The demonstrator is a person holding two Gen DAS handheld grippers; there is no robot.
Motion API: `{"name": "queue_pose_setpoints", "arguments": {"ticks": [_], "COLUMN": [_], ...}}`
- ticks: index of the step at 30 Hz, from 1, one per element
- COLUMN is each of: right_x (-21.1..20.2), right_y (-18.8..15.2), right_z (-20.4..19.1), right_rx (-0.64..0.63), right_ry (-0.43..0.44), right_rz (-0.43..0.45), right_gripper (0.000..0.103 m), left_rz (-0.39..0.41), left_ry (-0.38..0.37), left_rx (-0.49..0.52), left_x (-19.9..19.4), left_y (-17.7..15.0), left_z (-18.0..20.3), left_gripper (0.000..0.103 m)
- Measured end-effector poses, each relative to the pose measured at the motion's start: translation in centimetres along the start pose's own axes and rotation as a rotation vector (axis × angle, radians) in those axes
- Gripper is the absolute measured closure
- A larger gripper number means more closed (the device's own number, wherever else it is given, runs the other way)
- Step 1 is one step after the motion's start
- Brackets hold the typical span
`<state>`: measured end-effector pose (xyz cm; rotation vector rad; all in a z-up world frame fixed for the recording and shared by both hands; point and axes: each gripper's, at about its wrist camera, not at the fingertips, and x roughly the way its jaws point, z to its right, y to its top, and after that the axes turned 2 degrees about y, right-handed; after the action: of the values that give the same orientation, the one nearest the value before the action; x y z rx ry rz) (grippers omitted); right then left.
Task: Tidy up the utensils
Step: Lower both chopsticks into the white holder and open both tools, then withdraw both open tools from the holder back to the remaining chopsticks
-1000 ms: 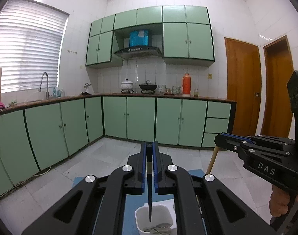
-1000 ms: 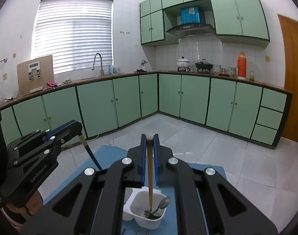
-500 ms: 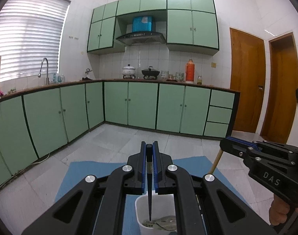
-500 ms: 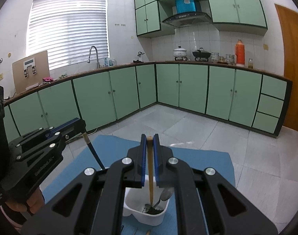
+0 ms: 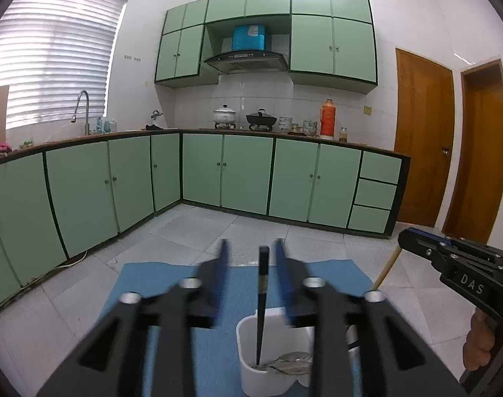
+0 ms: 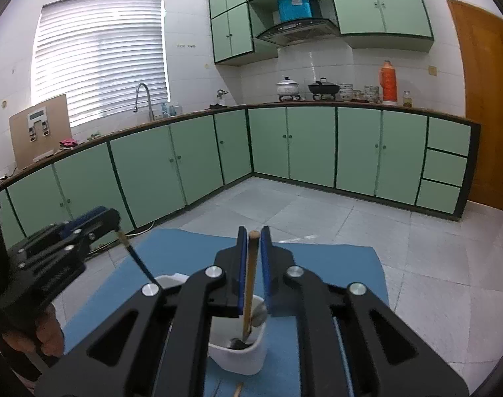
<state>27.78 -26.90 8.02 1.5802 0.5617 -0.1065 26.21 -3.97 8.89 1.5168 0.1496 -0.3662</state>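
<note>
A white utensil holder point(image 5: 271, 357) stands on a blue mat point(image 5: 172, 284) with spoons inside. My left gripper point(image 5: 250, 258) is open above it, jaws blurred and apart. A black chopstick point(image 5: 262, 301) stands free between them, tip in the holder. My right gripper point(image 6: 252, 241) has its jaws slightly parted around a tan wooden chopstick point(image 6: 250, 284), whose tip is in the holder point(image 6: 241, 354). The left gripper shows in the right wrist view point(image 6: 114, 218), and the right gripper in the left wrist view point(image 5: 403, 236).
Green cabinets point(image 5: 244, 172) line the back and left walls. Wooden doors point(image 5: 423, 139) stand at the right. Another wooden stick end point(image 6: 238, 390) lies on the mat point(image 6: 317, 264) by the holder. Tiled floor surrounds the mat.
My left gripper has opened and let go of the black chopstick, which now stands in the holder. My right gripper's jaws have parted a little around the wooden chopstick.
</note>
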Motion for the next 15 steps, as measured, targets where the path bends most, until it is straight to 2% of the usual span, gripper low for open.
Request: {"name": "queue_pose_setpoints", "arguments": {"ticks": [1,3,5,7,9,13,15], "right_x": [-0.1,-0.5,-0.9,-1.3,-1.8,-2.7,-3.6], "right_y": [-0.1,-0.3,-0.4,-0.4,-0.4,-0.6,-1.0], "right_z": [0.1,0.2,0.3,0.4,0.4,0.3,0.1], "right_rx": [0.002,0.001,-0.002,-0.005,-0.011,-0.022,-0.031], "right_ry": [-0.003,-0.022,-0.036,-0.038,-0.05,-0.06,-0.067], "right_rz": [0.0,0.01,0.023,0.03,0.045,0.056,0.069], "right_gripper": [0.089,0.07,0.062,0.057,0.049,0.044,0.036], "left_rz": [0.008,0.012,0.014,0.021,0.026,0.028,0.036], "left_ry": [0.004,0.005,0.009,0.018,0.021,0.017,0.018], "left_rx": [-0.005,-0.008,-0.012,-0.012,-0.016,-0.03,-0.031], "left_x": [-0.3,-0.6,-0.8,-1.2,-1.6,-2.5,-3.4], "left_y": [0.0,-0.1,-0.1,-0.2,-0.3,-0.6,-0.9], "left_z": [-0.1,-0.3,-0.4,-0.6,-0.7,-1.0,-0.9], "left_gripper": [0.057,0.05,0.043,0.037,0.034,0.028,0.022]}}
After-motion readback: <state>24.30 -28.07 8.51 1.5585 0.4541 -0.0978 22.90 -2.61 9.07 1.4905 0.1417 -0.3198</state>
